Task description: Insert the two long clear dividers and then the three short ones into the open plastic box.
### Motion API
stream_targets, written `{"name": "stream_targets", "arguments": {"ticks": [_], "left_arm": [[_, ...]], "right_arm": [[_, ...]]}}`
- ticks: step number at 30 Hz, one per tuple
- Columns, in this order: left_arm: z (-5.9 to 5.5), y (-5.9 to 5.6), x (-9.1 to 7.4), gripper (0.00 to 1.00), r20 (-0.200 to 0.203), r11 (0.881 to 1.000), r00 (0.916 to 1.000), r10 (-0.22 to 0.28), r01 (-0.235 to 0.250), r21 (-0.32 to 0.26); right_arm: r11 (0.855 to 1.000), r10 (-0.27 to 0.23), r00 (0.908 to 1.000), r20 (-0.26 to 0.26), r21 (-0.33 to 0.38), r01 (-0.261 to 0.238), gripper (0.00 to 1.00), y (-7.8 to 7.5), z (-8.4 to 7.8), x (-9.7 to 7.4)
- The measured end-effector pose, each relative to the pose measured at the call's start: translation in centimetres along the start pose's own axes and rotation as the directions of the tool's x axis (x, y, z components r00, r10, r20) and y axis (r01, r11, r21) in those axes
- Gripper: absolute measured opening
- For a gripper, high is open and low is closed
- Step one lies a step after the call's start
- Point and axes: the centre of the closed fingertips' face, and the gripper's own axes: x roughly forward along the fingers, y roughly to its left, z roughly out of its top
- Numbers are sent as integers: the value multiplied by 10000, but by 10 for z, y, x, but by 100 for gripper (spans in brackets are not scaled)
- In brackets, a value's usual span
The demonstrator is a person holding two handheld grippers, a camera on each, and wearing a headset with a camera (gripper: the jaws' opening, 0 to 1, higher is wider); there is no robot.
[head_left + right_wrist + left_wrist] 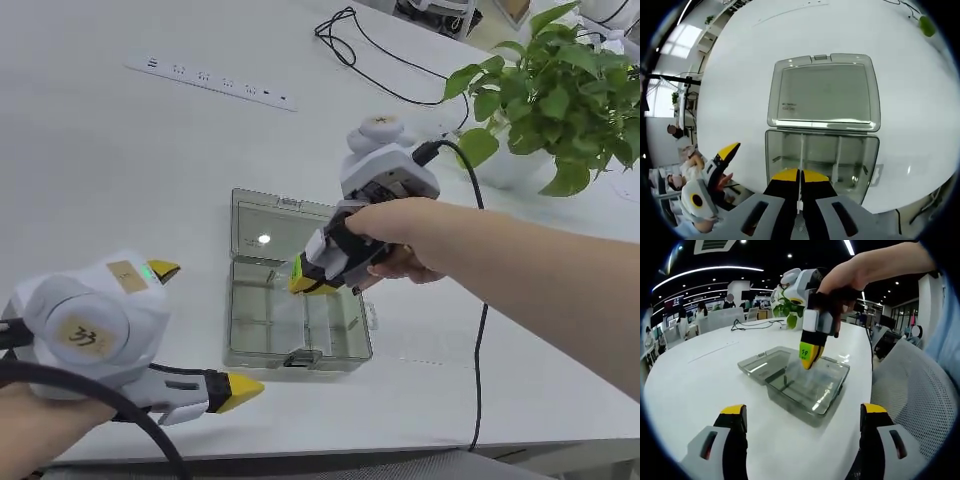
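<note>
The right gripper (800, 175) clenched a clear divider (801, 150) inside the open box (769, 155); the left gripper (204, 328) hung released at eight o'clock.

Head view looks down; gripper views share the box (262, 315).

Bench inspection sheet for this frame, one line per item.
Surface: white table, glossy.
Job's things: open plastic box, lid laid flat; clear divider reaching down into it; a second divider apparently seated beside.
Clutter: power strip.
Claws: right claw shut on the clear divider; left claw open, holding nothing.
Cables: black cables at far edge; another cable trails from right claw.
Surroundings: potted plant; open office with people.
</note>
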Motion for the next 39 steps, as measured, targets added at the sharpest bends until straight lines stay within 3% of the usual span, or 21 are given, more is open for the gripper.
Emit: {"name": "stream_targets", "arguments": {"ticks": [17, 27, 33, 39], "left_arm": [[-4, -1, 0, 95, -87, 10000, 10000, -37, 37, -65], [-5, -3, 0, 94, -114, 9999, 9999, -89, 88, -82], [-6, -4, 1, 94, -119, 9998, 9999, -109, 107, -145], [-8, -4, 1, 94, -167, 9998, 9998, -96, 94, -161]], "right_arm": [[9995, -220, 9995, -210, -250, 215, 2, 10, -11, 2], [9947, -589, 9979, -259, -855, 565, 2, 13, -10, 4], [9935, -625, 9976, -290, -973, 595, 2, 7, 0, 9], [9890, -774, 9966, -273, -1282, 733, 3, 10, -3, 15]]}}
